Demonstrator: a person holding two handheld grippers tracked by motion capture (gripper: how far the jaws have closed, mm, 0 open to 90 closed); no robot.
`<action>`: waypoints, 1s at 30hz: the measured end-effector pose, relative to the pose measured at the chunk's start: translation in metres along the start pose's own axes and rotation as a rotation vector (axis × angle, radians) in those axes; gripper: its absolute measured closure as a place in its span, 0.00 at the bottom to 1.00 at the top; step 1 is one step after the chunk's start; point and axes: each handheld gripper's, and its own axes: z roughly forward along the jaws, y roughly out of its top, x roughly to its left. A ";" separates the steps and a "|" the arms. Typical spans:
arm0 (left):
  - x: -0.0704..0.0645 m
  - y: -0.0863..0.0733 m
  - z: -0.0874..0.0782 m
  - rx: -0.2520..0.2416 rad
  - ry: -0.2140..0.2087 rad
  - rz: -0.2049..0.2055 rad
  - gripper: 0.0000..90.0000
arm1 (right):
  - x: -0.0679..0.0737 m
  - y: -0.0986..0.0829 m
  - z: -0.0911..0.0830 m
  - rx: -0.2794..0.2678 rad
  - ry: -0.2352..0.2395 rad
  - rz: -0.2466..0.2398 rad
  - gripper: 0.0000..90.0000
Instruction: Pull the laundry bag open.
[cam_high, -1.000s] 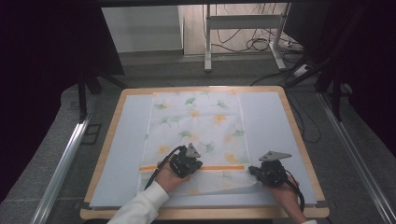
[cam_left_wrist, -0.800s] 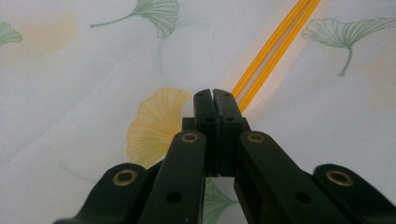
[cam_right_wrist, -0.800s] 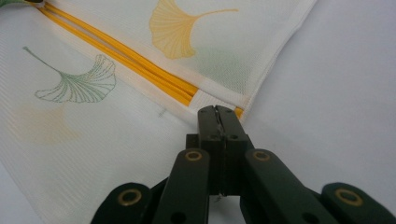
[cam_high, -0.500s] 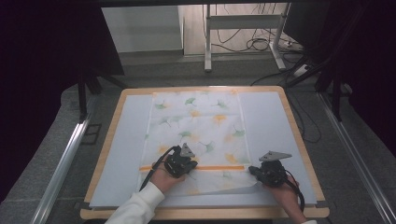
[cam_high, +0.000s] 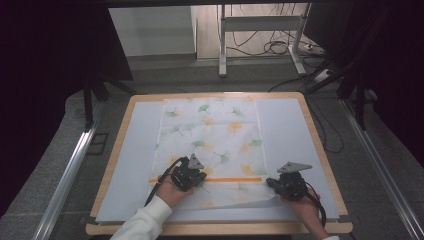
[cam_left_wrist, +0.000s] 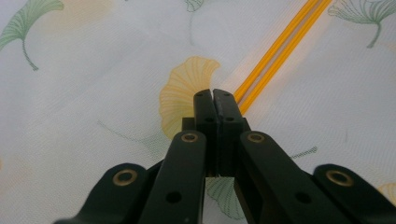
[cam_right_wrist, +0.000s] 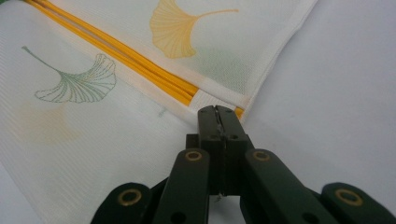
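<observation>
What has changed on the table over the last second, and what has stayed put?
The left tongs slid a little to the person's left along the cloth, near its orange stripe. Nothing was picked up or let go. The right tongs stayed at the cloth's right edge, and the cloth lies as it did.

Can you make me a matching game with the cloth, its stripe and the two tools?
Things:
1. cloth
2. stripe
3. left tool
4. right tool

Descriptions:
A. shut at the cloth's edge, where the stripe ends
B. orange, running across the cloth
C. white with green and yellow leaves, spread on the table
D. shut over a yellow leaf beside the stripe

Pairs: 1-C, 2-B, 3-D, 4-A
</observation>
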 end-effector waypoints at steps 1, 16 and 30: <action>0.000 0.000 0.000 0.002 0.004 0.002 1.00 | 0.000 0.000 0.000 0.000 -0.001 -0.001 1.00; 0.006 -0.012 -0.010 0.009 0.039 -0.011 1.00 | 0.000 0.000 0.000 0.001 -0.001 -0.003 1.00; 0.015 -0.023 -0.018 0.015 0.053 -0.030 1.00 | 0.000 0.000 0.000 0.001 -0.001 -0.004 1.00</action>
